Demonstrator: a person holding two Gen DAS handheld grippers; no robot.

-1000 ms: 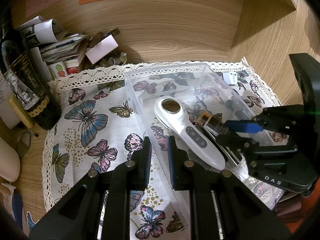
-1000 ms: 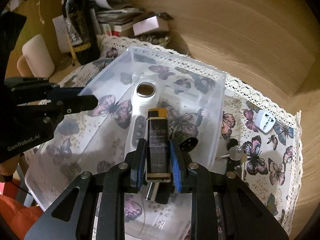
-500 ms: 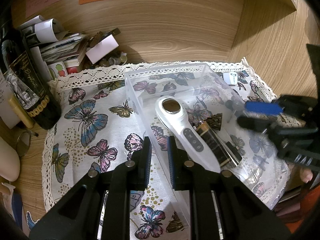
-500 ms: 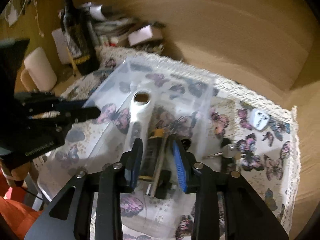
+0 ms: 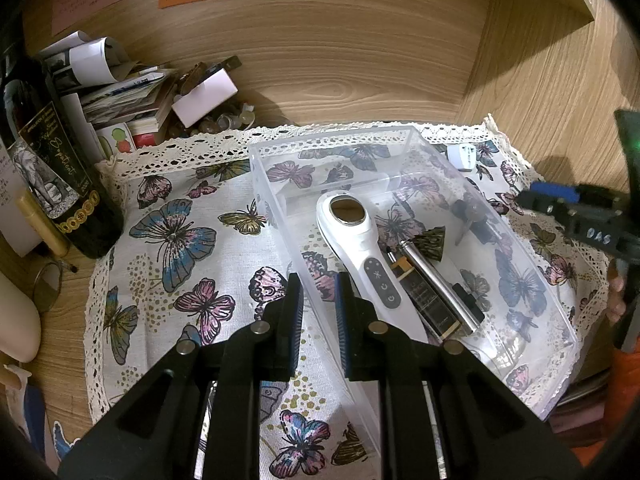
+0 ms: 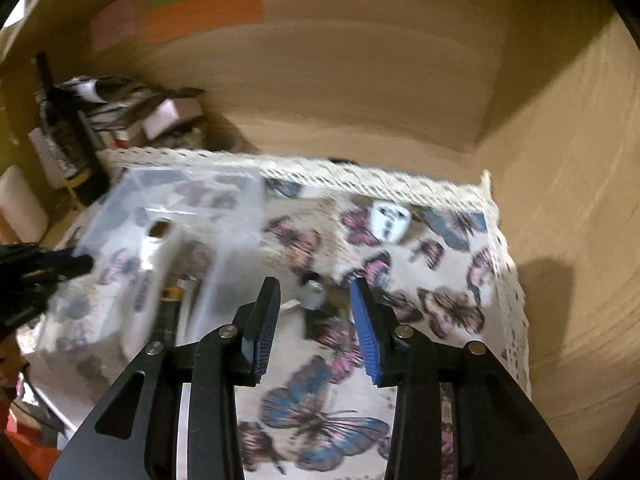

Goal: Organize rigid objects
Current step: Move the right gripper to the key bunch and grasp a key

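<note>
A clear plastic box (image 5: 520,264) sits on the butterfly cloth. Inside lie a white handheld device (image 5: 360,248), a black-and-gold lighter (image 5: 424,304) and a silver pen-like stick (image 5: 440,280). My left gripper (image 5: 318,296) is shut on the box's near left wall. My right gripper (image 6: 316,312) is open and empty, right of the box (image 6: 180,216), above a small dark and silver object (image 6: 316,296) on the cloth. A white plug adapter (image 6: 388,218) lies further back; it also shows in the left wrist view (image 5: 462,156). The right wrist view is blurred.
A dark wine bottle (image 5: 52,168) stands at the left. A pile of papers and boxes (image 5: 152,92) sits in the back left corner. Wooden walls close the back and the right side. A white rounded object (image 5: 16,320) lies at the far left.
My right gripper let go of the lighter, which now lies in the box beside the white device. It opened and swung right, out of the box. My left gripper has not moved.
</note>
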